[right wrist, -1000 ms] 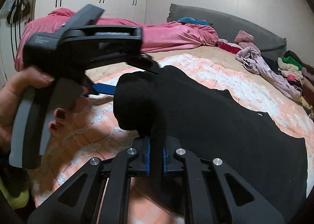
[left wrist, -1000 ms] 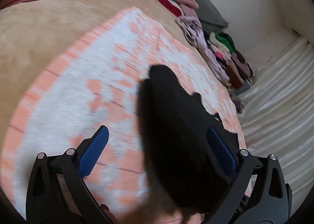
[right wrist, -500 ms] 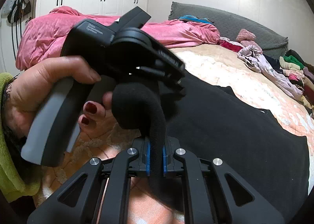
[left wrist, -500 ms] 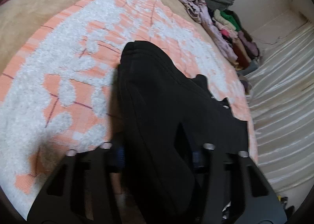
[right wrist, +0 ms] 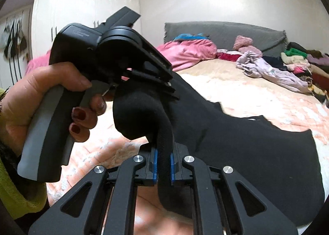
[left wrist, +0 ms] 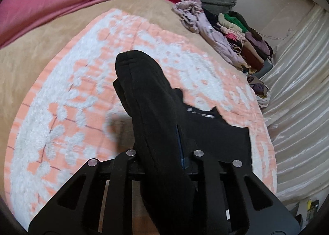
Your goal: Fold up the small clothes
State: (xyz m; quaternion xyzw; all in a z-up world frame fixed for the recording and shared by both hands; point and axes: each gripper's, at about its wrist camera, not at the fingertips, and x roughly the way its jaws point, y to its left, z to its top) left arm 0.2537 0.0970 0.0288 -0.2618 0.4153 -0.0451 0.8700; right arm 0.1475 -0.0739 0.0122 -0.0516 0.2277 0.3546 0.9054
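Two grippers, one black garment (left wrist: 156, 115), lifted above a peach-and-white blanket (left wrist: 61, 111) on a bed.

Item 1: left gripper (left wrist: 162, 152), clenched on a thick fold of the garment; the cloth runs forward between its jaws and ends in a rounded, doubled end towards the far side. Seen also in the right wrist view (right wrist: 144, 82), held in the person's left hand (right wrist: 51, 99).

Item 2: right gripper (right wrist: 163, 165), clamped on a rolled edge of the same garment (right wrist: 246, 152), just beside the left gripper's hold. The rest of the cloth trails to the right, part of it lying on the blanket.

Item 3: pile of mixed clothes (left wrist: 236, 33), far right, well apart from the work.

Handling note, as judgement: the two holds sit very close, so the fabric bunches between them. To fold cleanly, draw the grippers apart along the edge until it is taut, then lay the garment flat on the blanket before turning it over itself. Keep both grips firm; thick bunched cloth may slip.
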